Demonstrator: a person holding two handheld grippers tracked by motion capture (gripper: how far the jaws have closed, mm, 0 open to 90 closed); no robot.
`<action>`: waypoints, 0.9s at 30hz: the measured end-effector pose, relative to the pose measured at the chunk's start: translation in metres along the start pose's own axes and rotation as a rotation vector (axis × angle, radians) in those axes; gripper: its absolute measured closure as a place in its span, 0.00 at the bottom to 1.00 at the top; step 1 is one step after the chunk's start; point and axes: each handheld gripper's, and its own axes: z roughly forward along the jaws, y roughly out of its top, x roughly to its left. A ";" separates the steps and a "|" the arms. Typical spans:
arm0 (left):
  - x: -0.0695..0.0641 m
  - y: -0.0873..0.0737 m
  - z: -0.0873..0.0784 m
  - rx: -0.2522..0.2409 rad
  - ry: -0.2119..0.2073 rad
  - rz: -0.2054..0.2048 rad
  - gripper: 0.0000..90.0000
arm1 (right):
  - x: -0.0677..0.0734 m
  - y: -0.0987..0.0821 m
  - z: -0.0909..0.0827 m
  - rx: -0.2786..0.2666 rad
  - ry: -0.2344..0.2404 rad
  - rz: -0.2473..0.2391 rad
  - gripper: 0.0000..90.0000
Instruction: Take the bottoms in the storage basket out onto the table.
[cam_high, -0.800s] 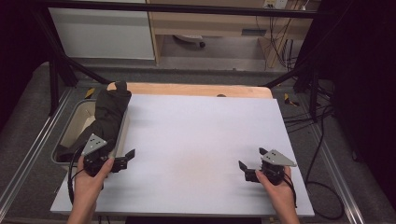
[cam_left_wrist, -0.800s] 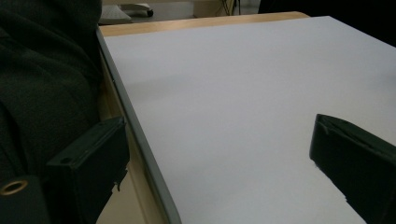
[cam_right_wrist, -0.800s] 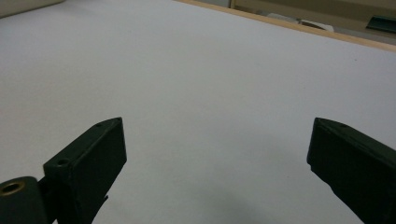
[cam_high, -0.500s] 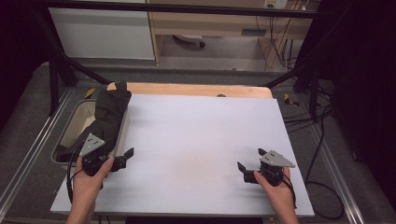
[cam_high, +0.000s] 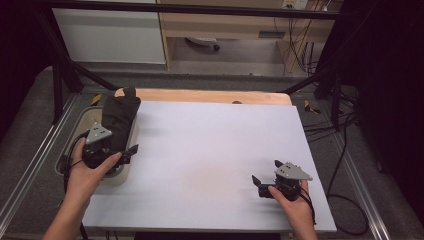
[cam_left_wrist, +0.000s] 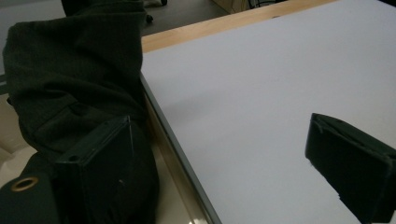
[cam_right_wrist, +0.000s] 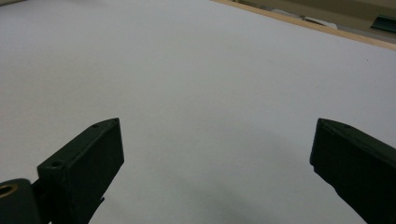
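A dark cloth (cam_high: 119, 116) lies bunched in a beige bin (cam_high: 75, 136) at the table's left edge, its far end draped onto the wooden strip. My left gripper (cam_high: 127, 154) hovers at the bin's near right rim, open. In the left gripper view the cloth (cam_left_wrist: 70, 79) rises just ahead; one jaw stands against its near fold and the other over the white sheet, with the left gripper (cam_left_wrist: 219, 172) holding nothing. My right gripper (cam_high: 266, 172) rests low over the sheet at the near right. In its own view the right gripper (cam_right_wrist: 215, 172) is open and empty.
A white sheet (cam_high: 215, 145) covers the table top, with a wooden strip (cam_high: 210, 96) along its far edge. The bin's metal rim (cam_left_wrist: 182, 158) runs between the left jaws. Black frame posts and cables stand around the table.
My left gripper has moved away from the person along the bin's rim, closer to the cloth. The right gripper has hardly shifted.
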 end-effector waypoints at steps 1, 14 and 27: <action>0.000 0.000 0.000 0.000 0.000 0.000 0.09 | 0.000 0.000 0.000 0.001 0.000 0.001 0.04; 0.064 0.024 0.009 0.118 0.112 -0.025 0.09 | -0.001 0.000 0.000 0.012 -0.003 0.008 0.03; 0.091 0.006 0.047 0.255 0.088 -0.064 0.09 | -0.003 -0.001 0.000 0.011 0.001 0.016 0.03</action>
